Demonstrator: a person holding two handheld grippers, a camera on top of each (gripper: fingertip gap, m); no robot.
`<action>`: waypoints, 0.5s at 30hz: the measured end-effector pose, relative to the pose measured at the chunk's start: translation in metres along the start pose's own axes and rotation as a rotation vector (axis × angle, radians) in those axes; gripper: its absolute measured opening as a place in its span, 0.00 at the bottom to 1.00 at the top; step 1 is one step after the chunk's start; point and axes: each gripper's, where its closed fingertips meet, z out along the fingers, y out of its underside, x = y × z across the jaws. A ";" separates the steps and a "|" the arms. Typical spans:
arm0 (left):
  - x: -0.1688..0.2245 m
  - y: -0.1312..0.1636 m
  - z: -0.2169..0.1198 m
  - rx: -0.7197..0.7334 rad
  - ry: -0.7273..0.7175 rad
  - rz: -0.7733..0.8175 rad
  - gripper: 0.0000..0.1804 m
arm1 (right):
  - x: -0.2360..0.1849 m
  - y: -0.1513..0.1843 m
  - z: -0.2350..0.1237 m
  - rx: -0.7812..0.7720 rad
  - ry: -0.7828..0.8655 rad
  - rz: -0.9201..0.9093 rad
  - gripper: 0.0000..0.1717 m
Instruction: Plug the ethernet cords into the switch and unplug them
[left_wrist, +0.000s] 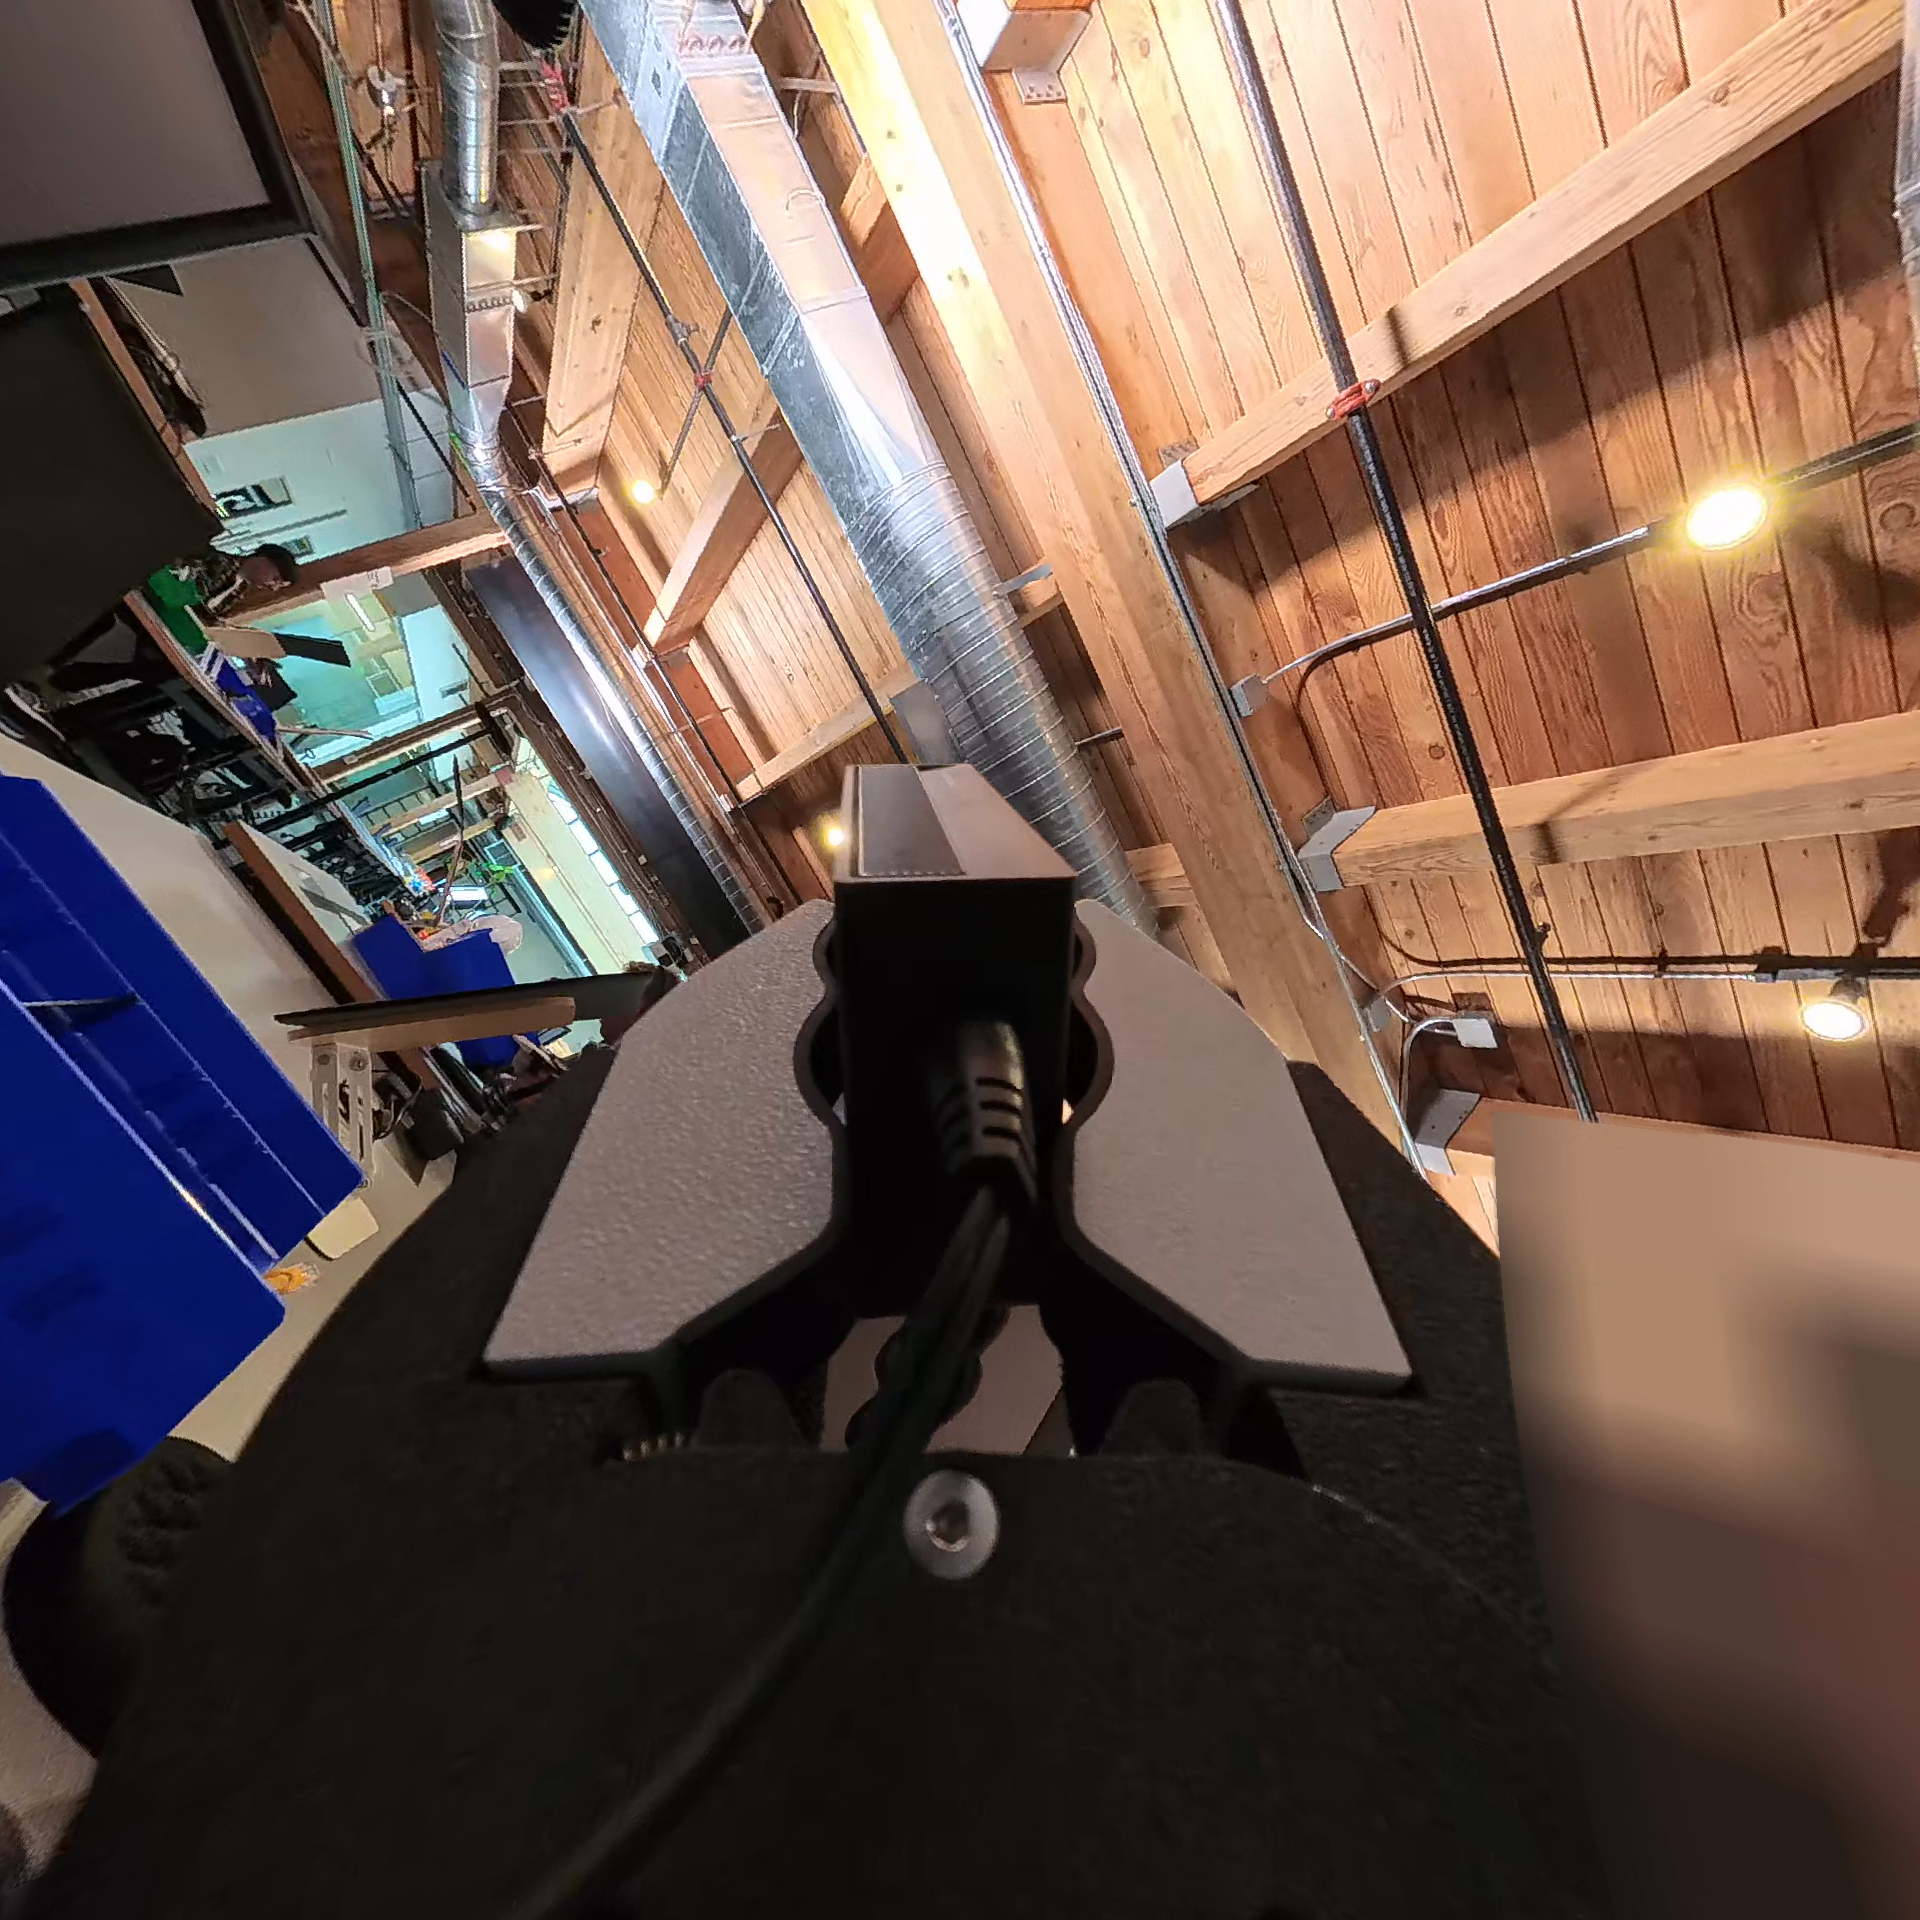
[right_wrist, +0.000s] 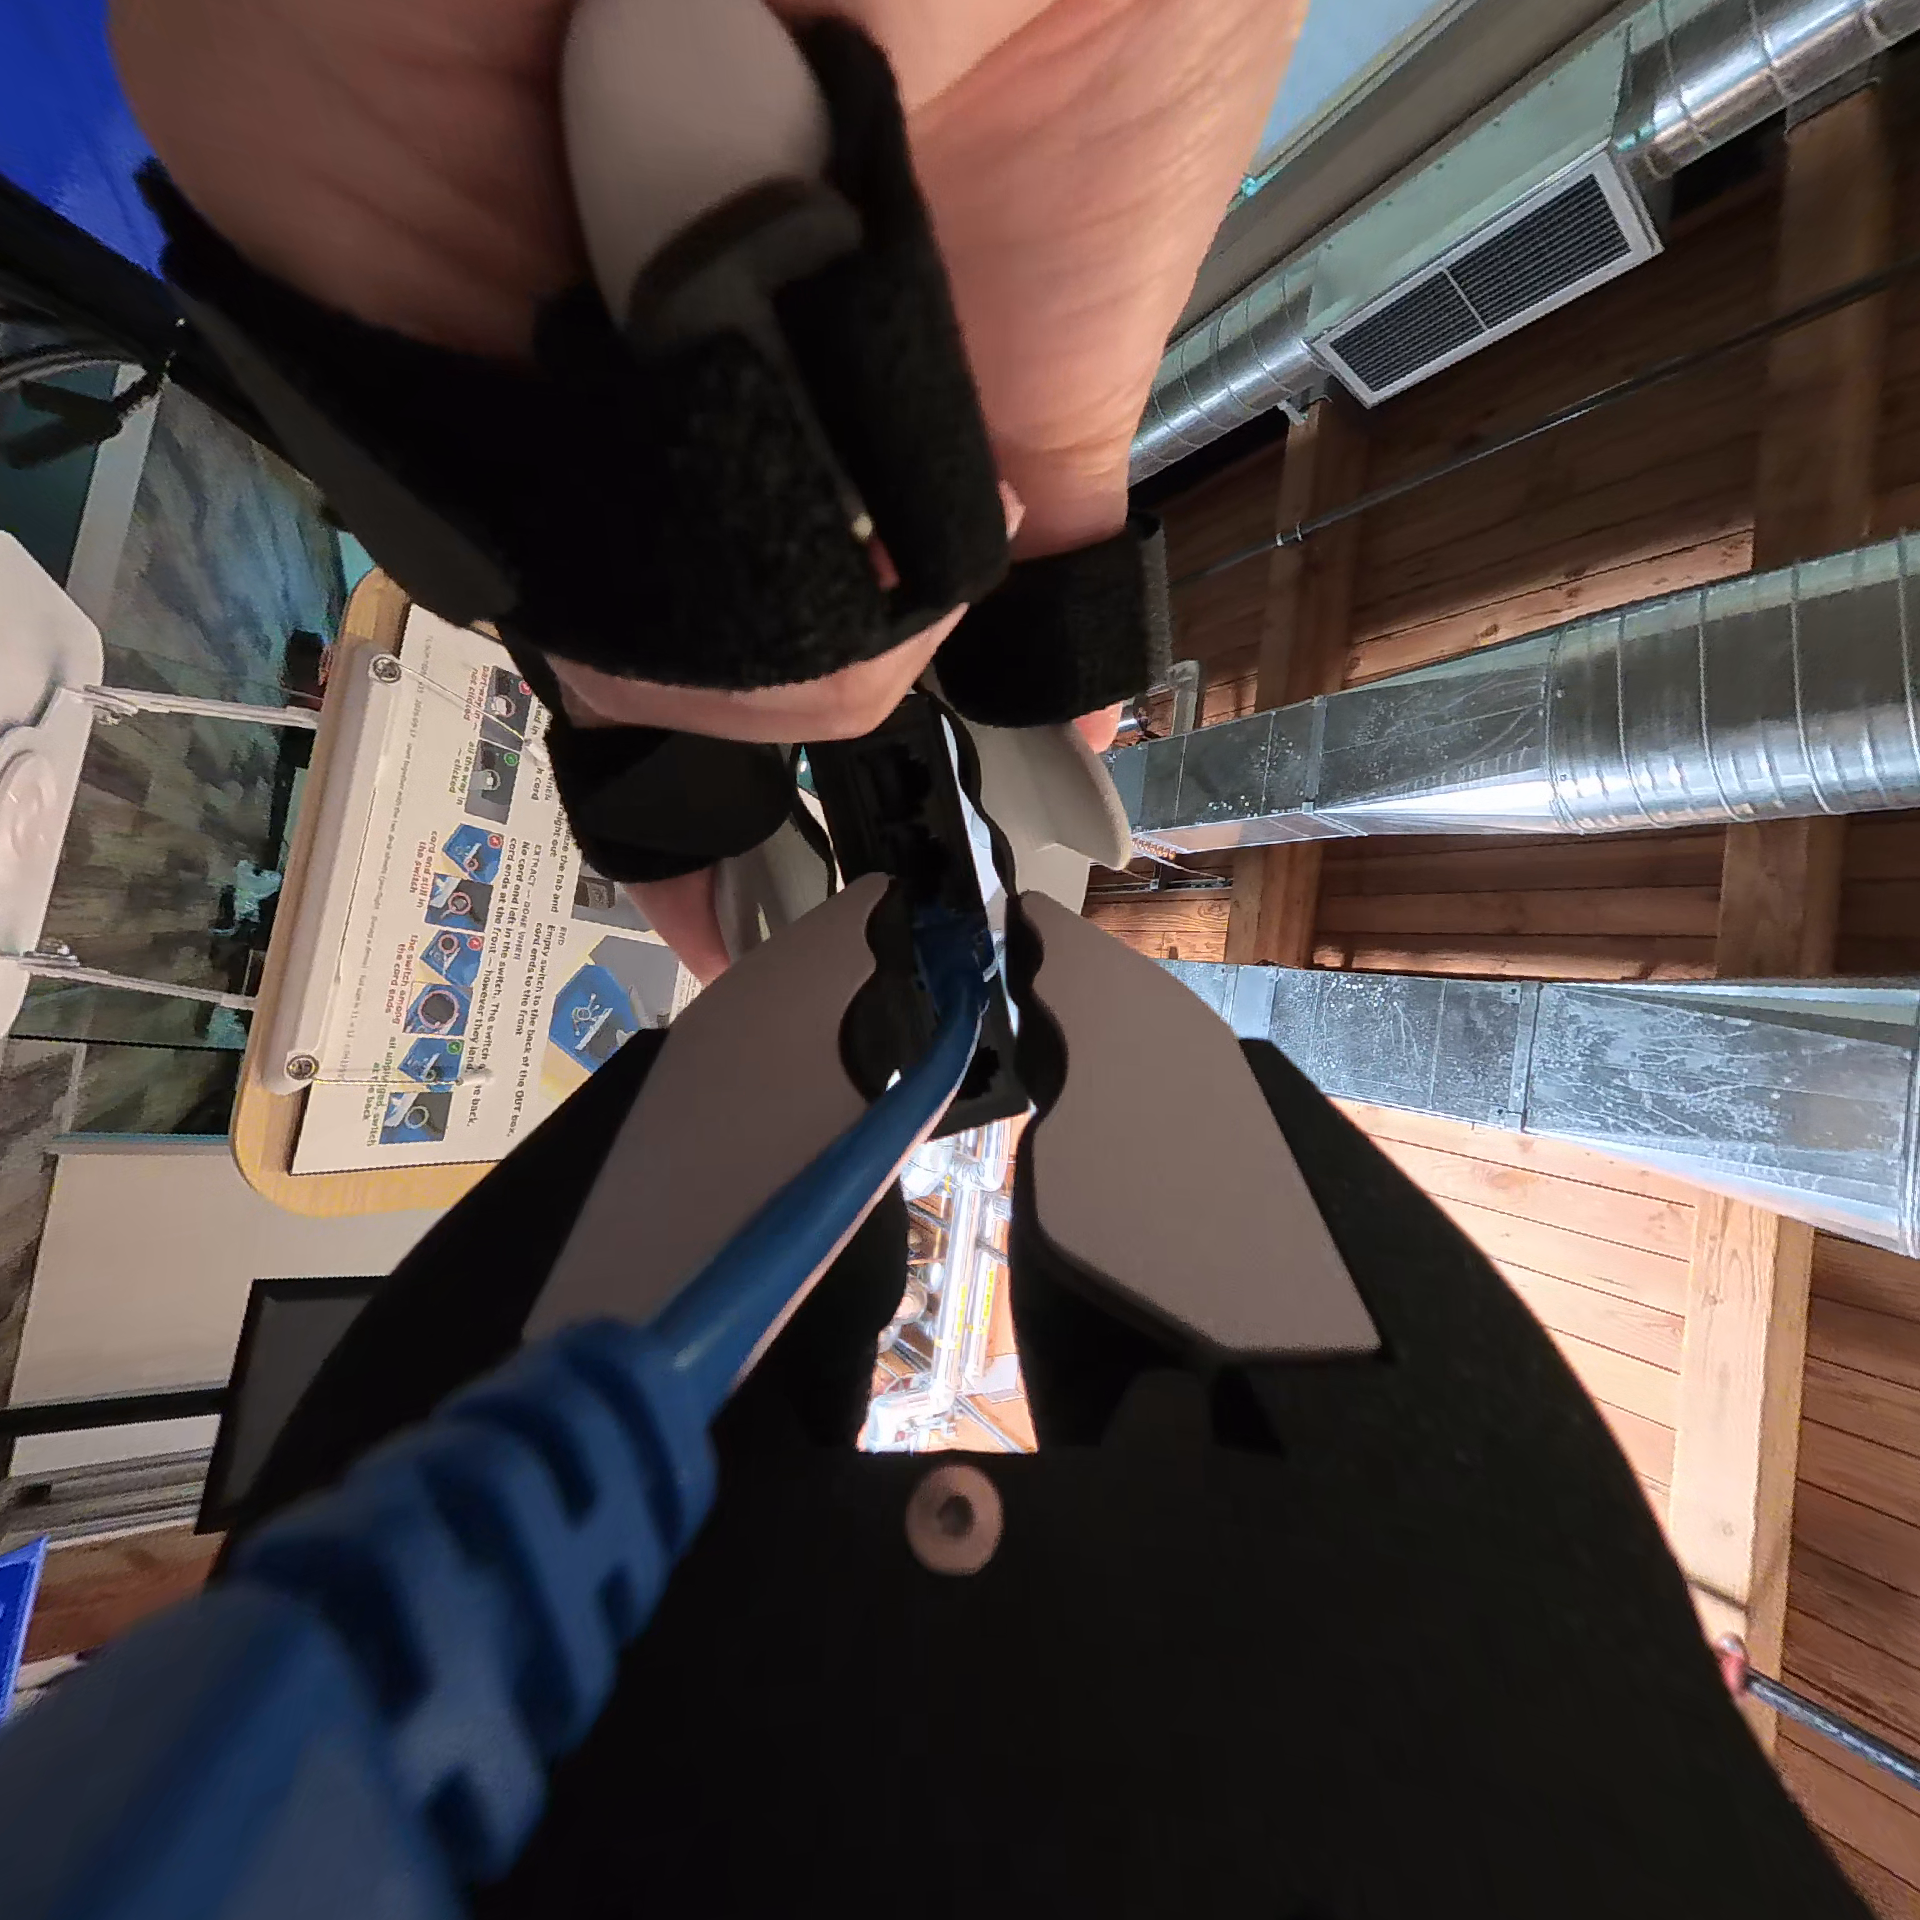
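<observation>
One black switch (left_wrist: 954, 914), one blue ethernet cord (right_wrist: 790, 1236), one black power cable (left_wrist: 935, 1299), two tools (left_wrist: 954, 966), one instruction sheet (right_wrist: 457, 894)

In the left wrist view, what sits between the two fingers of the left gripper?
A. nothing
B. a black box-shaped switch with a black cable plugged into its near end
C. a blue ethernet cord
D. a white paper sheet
B: the black switch stands clamped between the grey fingers of the left gripper, and a black cable enters its near face.
</observation>
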 end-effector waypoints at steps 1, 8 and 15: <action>0.000 0.000 0.000 0.001 -0.002 -0.002 0.21 | 0.000 0.000 0.000 -0.001 0.001 0.006 0.10; -0.003 0.003 0.001 -0.014 -0.018 -0.015 0.21 | 0.001 0.003 -0.004 -0.003 0.005 0.072 0.12; 0.000 -0.001 0.001 -0.020 -0.022 0.024 0.21 | -0.009 0.018 -0.006 -0.032 -0.040 0.151 0.14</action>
